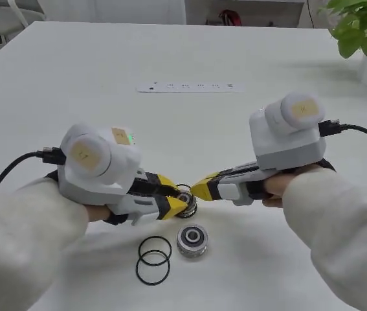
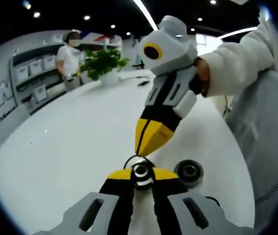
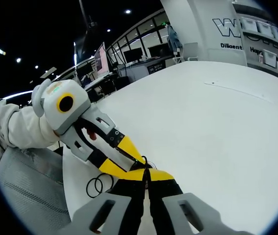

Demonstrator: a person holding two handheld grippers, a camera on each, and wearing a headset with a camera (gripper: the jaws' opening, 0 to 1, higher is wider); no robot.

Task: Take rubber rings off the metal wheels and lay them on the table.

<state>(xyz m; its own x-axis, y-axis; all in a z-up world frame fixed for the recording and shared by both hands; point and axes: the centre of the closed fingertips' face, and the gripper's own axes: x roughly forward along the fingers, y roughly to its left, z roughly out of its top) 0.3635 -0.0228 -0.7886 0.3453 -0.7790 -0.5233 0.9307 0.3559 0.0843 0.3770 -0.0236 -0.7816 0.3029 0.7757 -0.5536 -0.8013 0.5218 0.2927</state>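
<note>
A broad white table (image 1: 248, 58) filled the workspace, with a power strip (image 1: 189, 87) lying at its far centre and a potted plant (image 1: 361, 26) at the far right corner. At the near edge, a person in pale sleeves brought two handheld grippers together tip to tip. The left gripper (image 1: 182, 206) had its yellow jaws clamped around a small metal wheel (image 1: 188, 208), held just above the tabletop. From the right, the right gripper (image 1: 195, 188) met the wheel's top edge with its jaws pressed together, seemingly pinching a thin black rubber ring (image 1: 183, 187) that looped up from the wheel. A second metal wheel (image 1: 192, 240) lay flat on the table just nearer than the held one. To its left, two loose rings (image 1: 153, 259) rested overlapping on the surface. In the left gripper view, a person stood in the background by shelving.
</note>
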